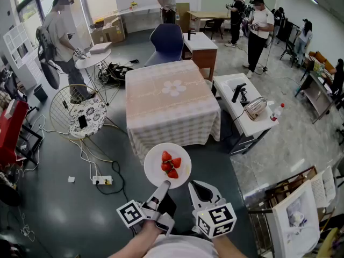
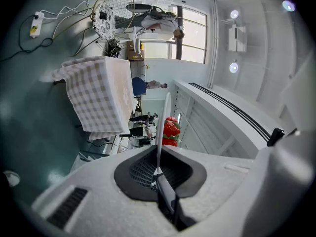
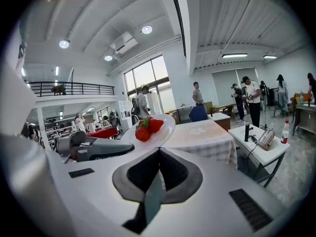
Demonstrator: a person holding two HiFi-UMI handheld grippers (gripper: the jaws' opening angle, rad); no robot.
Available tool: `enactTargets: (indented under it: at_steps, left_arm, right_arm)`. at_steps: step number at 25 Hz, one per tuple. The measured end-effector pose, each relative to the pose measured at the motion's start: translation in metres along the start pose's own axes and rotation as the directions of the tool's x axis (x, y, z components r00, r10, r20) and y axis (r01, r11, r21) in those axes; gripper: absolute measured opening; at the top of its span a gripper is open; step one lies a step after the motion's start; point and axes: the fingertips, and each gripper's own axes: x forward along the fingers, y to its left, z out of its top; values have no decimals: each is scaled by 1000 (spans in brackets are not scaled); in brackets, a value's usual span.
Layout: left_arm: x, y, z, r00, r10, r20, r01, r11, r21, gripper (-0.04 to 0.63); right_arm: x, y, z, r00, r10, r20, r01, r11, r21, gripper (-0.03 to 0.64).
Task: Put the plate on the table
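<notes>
A white plate [image 1: 167, 165] with three strawberries [image 1: 171, 164] hangs in the air just short of the near edge of the table with a checked cloth [image 1: 169, 98]. My left gripper [image 1: 164, 186] is shut on the plate's near rim. In the left gripper view the plate [image 2: 162, 127] stands edge-on between the jaws, with the strawberries [image 2: 170, 130] to its right. My right gripper [image 1: 194, 186] sits beside the plate's near right rim, shut, with nothing between its jaws. In the right gripper view the plate [image 3: 165, 127] lies just ahead and left of the jaw tips [image 3: 159, 152].
A white side table [image 1: 244, 109] with a toaster and a bottle stands right of the checked table. A blue chair [image 1: 167, 42] is behind it, a wire chair [image 1: 80, 114] to its left. A power strip [image 1: 102, 180] and cables lie on the floor. People stand at the back.
</notes>
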Motion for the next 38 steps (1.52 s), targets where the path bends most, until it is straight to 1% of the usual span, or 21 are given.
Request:
enactTargets:
  at_steps: [6,12,18,22,29,34,38]
  left_arm:
    - [-8,4,16,1000,6,10,-6,1000,-5,18]
    - [-19,6,46,999,3,37,-2,1000,-11,18]
    - [-34,12,80,999,-1,48,3,999,-37,18]
    - [-40,14,96,998,-9,66,13,998,-54,18]
    - [-28,17,107,997,-12,75,16,998,-52,18]
    - [-13,23,116,997,2,82,2,999,-48,18]
    - [9,30,125,996,20,87,-16,999,-44,18]
  right_arm:
    - [13,12,-1,1000,2,-14,-2,1000,-5,3]
    - [36,31,0,1000,10,-26,-11,1000,-28,3]
    - [61,57,4,1000,5,-28,-6,999,-53,3]
    - [70,64,4,999,-1,-34,-1,998,-66,3]
    - [84,56,8,999,-1,-32,-1,998,-68,3]
    - [101,40,14,1000,5,-14,-6,998,-57,3]
    - [119,25,16,999,26,-26,-28,998,-63,3]
